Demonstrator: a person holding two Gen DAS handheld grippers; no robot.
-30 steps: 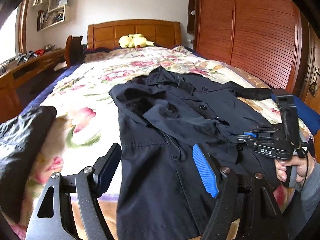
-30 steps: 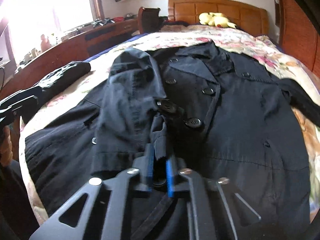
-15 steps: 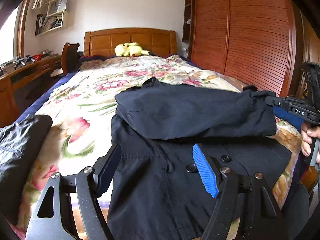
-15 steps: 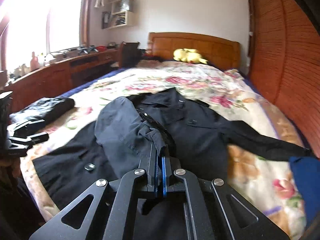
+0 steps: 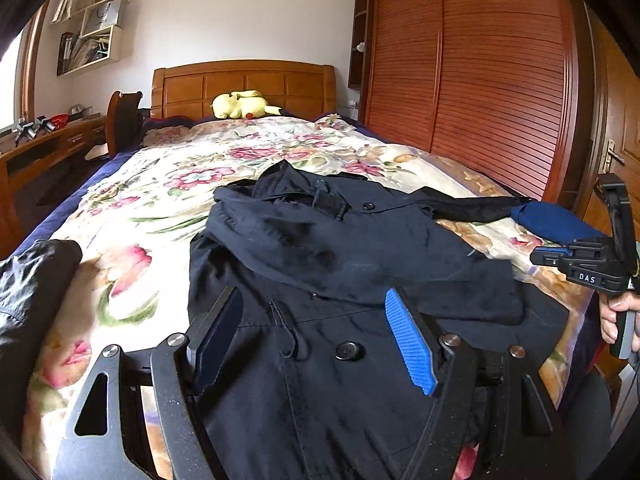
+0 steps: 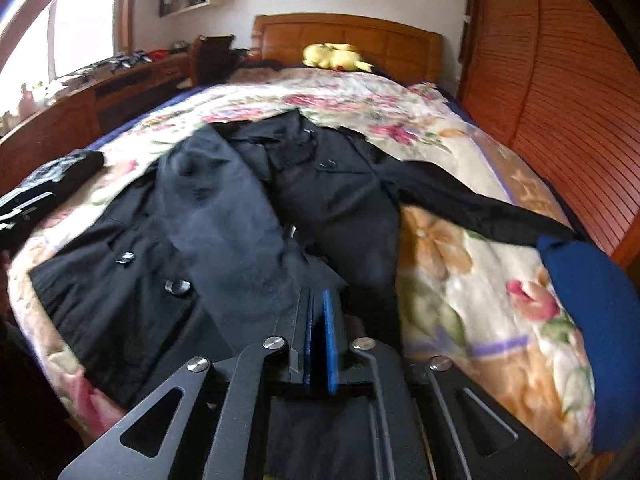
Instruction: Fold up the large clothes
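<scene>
**Reaching for the second sleeve: dark coat half-folded on a flowered bed**

Lying face-up across the foot of the bed (image 5: 132, 208), the dark coat (image 5: 320, 360) has its collar toward the headboard at the top of the frame and its hem toward the cameras. One sleeve (image 5: 360, 264) is already laid across the chest. The other sleeve (image 6: 480, 208) stretches out flat toward the right edge of the right-wrist view, its cuff ending beside a blue cushion (image 6: 592, 304). Its long axis runs from the shoulder at centre frame down to the lower right.

That outstretched sleeve looks like the next thing to fold, and the right gripper (image 6: 318, 320) is much the nearer of the two. Its jaws are just parting, with no cloth between them, and it hangs over the coat's right flank at lower centre. The left gripper (image 5: 316, 344) hovers with jaws wide apart and empty above the buttoned front, at lower centre of its own view. A folded dark garment (image 5: 32, 288) lies at the left edge.
</scene>
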